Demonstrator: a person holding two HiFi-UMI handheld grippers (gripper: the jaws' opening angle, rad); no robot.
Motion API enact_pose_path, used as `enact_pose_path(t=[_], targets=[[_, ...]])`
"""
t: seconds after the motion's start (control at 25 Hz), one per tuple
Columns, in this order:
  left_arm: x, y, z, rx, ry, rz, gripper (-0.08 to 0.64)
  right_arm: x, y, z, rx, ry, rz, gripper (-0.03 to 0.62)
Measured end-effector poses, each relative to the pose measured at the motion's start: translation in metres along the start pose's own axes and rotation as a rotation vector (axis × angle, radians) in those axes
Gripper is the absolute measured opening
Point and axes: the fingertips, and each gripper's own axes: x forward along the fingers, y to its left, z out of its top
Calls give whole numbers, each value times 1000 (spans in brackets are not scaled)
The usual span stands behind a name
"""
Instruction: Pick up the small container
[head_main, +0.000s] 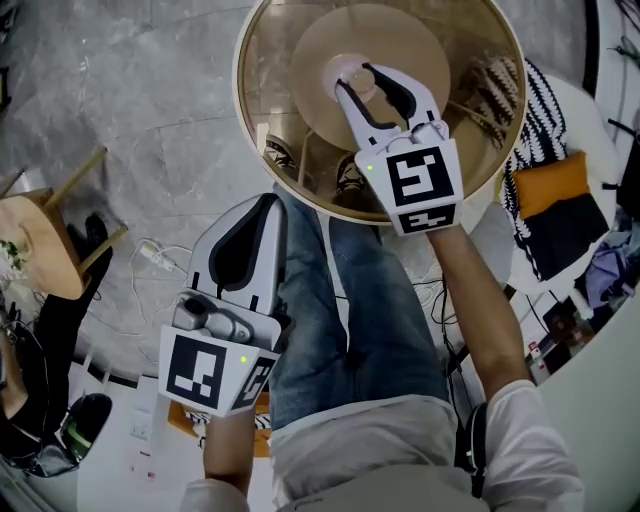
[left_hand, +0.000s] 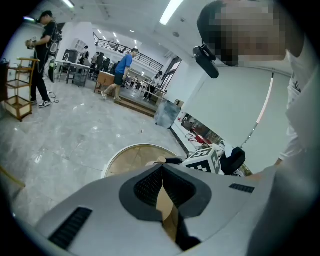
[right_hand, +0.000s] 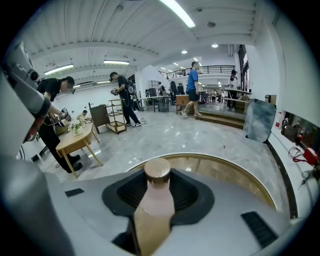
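Note:
The small container (head_main: 350, 70), a pale pink bottle with a brown cap (right_hand: 157, 170), is clamped between the jaws of my right gripper (head_main: 355, 78) above the round glass table (head_main: 240, 90). In the right gripper view it stands upright between the dark pads, with the table's rim (right_hand: 240, 167) behind it. My left gripper (head_main: 270, 200) hangs lower, over the person's jeans (head_main: 370, 300), near the table's front edge. Its jaws meet at the tips with nothing between them (left_hand: 162, 167).
A wooden side table (head_main: 40, 235) stands at the left, with a white cable (head_main: 160, 255) on the grey floor. Striped cloth and an orange item (head_main: 555, 185) lie at the right. Shoes (head_main: 350, 175) show beneath the glass. Several people stand far off (right_hand: 192, 90).

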Motion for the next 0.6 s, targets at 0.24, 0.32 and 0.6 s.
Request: enact_pose_path(t=[0.24, 0.32, 0.6], targets=[[-4, -20, 0, 19, 8, -11, 18, -18, 1, -2, 1, 9, 19, 147], [-6, -26, 1, 26, 9, -18, 18, -23, 2, -2, 2, 14, 24, 147], [-18, -41, 4, 23, -6, -25, 18, -42, 8, 1, -2, 15, 40, 147]])
